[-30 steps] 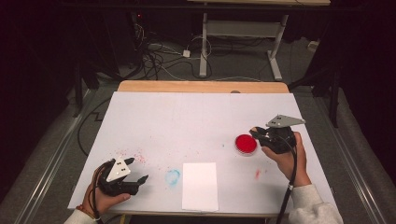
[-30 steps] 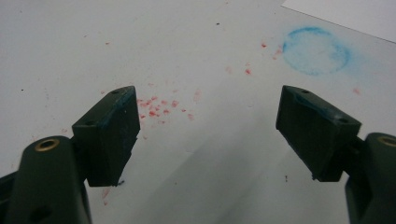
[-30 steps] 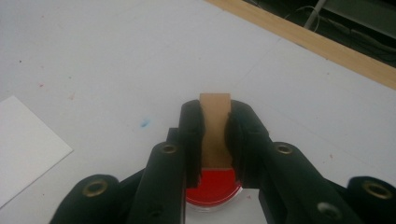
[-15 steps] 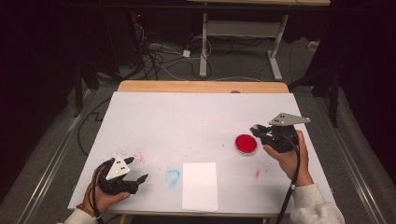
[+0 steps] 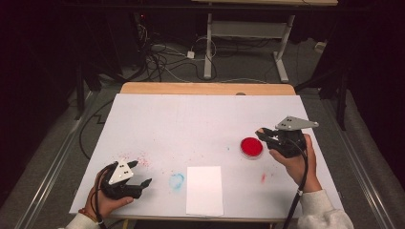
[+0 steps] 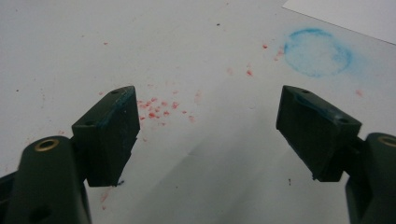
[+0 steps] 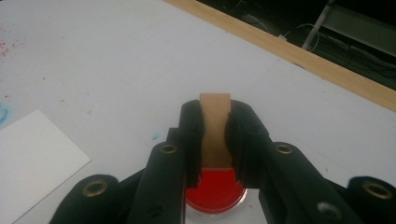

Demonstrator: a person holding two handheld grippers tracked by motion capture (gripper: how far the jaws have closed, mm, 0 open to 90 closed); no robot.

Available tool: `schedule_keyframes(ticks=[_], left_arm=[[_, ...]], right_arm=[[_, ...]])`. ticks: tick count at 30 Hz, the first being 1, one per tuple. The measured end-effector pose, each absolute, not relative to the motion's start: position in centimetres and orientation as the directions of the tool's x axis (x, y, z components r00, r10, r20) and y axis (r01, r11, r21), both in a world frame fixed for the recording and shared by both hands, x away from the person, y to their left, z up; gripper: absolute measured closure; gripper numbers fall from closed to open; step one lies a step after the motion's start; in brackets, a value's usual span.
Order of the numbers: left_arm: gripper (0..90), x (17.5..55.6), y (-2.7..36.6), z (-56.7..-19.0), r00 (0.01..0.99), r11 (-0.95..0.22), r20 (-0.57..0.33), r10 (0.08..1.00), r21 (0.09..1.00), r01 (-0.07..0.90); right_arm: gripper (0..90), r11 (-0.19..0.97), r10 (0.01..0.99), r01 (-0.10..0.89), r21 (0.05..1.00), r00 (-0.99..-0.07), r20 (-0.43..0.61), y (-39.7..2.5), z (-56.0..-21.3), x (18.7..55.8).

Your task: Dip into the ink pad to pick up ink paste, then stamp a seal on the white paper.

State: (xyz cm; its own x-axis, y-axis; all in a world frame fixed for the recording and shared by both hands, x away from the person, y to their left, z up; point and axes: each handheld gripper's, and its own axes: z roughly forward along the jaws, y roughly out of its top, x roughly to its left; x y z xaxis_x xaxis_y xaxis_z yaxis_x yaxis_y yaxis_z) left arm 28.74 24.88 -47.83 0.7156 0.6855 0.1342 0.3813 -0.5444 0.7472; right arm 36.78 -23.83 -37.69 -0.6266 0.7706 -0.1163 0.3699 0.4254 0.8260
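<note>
Lifted slightly since a second ago, the right gripper (image 5: 265, 135) is held just beside the red ink pad (image 5: 251, 147), its fingers clamped on a wooden stamp (image 7: 215, 128), while the left gripper (image 5: 140, 172) rests open-fingered on the tabletop (image 5: 191, 124); smudging is risked if tilted.

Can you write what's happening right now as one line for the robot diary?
right gripper: shut on wooden stamp, above red ink pad | left gripper: open, holding nothing | white paper: unstamped
</note>
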Motion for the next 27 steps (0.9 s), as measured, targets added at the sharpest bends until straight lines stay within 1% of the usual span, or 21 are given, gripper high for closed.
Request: schedule_keyframes(ticks=[7,17,27], left_arm=[[20.8,28.9,24.9,-47.9,0.717,-0.544,0.13,0.685,0.746,0.384],[20.7,28.6,24.7,-47.6,0.719,-0.551,0.146,0.68,0.748,0.369],[20.7,28.3,24.8,-47.5,0.716,-0.554,0.151,0.681,0.745,0.37]], right_arm=[[76.3,0.423,0.765,0.359,0.832,-0.634,-0.115,-23.7,-37.4,36.5],[76.3,0.446,0.719,0.316,0.837,-0.683,-0.126,-22.3,-36.7,35.1],[76.3,0.466,0.692,0.296,0.834,-0.709,-0.135,-21.2,-36.6,34.3]])
